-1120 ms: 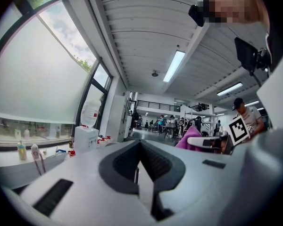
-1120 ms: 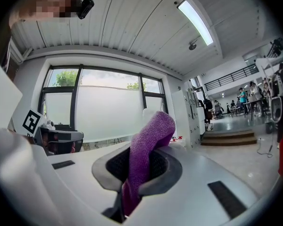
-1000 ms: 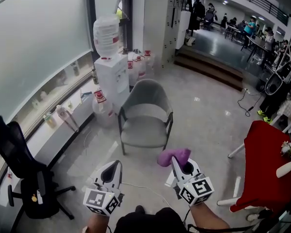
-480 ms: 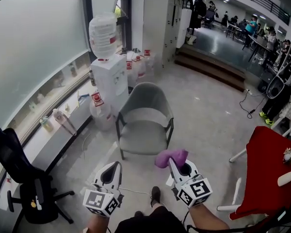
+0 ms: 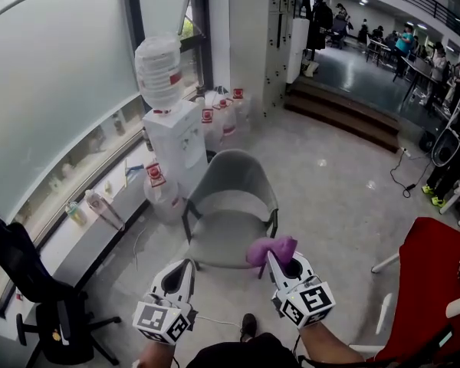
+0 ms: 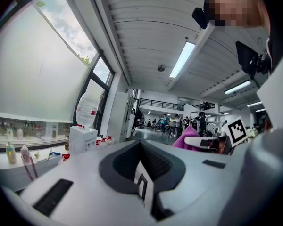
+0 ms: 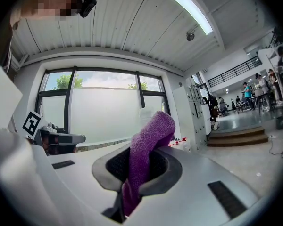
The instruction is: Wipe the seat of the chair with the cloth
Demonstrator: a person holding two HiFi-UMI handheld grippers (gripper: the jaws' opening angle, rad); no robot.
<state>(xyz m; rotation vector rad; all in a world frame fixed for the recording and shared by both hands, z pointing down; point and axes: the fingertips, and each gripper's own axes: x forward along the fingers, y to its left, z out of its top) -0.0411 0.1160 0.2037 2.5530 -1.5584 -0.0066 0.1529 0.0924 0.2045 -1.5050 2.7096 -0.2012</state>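
A grey armchair [image 5: 230,205] stands on the floor ahead, its seat [image 5: 224,240] bare and facing me. My right gripper [image 5: 278,261] is shut on a purple cloth [image 5: 269,249] that sticks up past its jaws, just in front of the seat's near right corner. In the right gripper view the cloth [image 7: 146,149] is pinched between the jaws and folds over at the top. My left gripper [image 5: 180,269] hovers beside it, near the seat's front left, jaws shut with nothing between them [image 6: 144,182].
A white water dispenser [image 5: 172,136] with a bottle stands left of the chair, spare bottles [image 5: 218,117] behind it. A black office chair [image 5: 38,297] sits at the lower left, a red chair [image 5: 429,290] at the right. Steps [image 5: 345,113] lead to a hall with people.
The view has come closer to the grey chair. Both grippers now sit nearer its seat's front edge, the cloth still held in the right one.
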